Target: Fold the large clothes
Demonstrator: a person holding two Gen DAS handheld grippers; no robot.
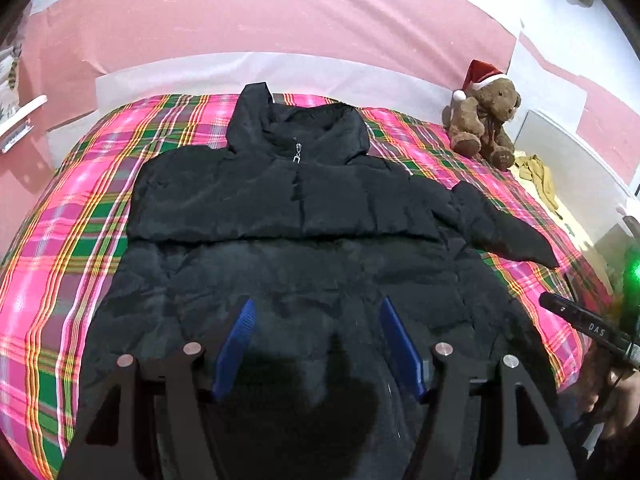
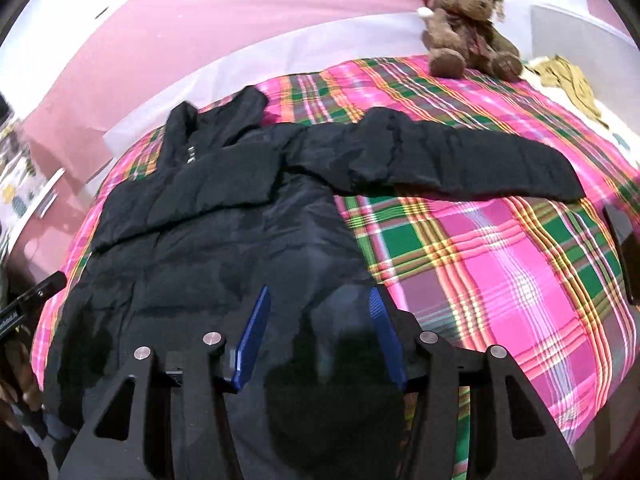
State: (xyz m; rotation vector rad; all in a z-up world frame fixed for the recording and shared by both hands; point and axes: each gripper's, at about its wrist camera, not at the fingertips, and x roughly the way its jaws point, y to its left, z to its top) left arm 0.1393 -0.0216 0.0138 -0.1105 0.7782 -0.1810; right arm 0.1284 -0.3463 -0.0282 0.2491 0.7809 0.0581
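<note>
Jacket (image 1: 288,208), black and puffy, lies front-up on my plaid blanket (image 1: 72,240), hood toward twelve o'clock, zipper closed; one sleeve (image 2: 460,164) stretches out toward three o'clock across the blanket, the other is folded over the chest; my left gripper (image 1: 316,312) hangs above the lower hem with its blue fingers apart, gripping nothing; my right gripper (image 2: 320,300) hovers over the hem's right edge, fingers likewise spread; a teddy bear (image 1: 486,116) in a Santa hat sits at two o'clock.

matt quilted cloth jacket (image 1: 280,208) on woven plaid blanket (image 1: 72,240)
</note>
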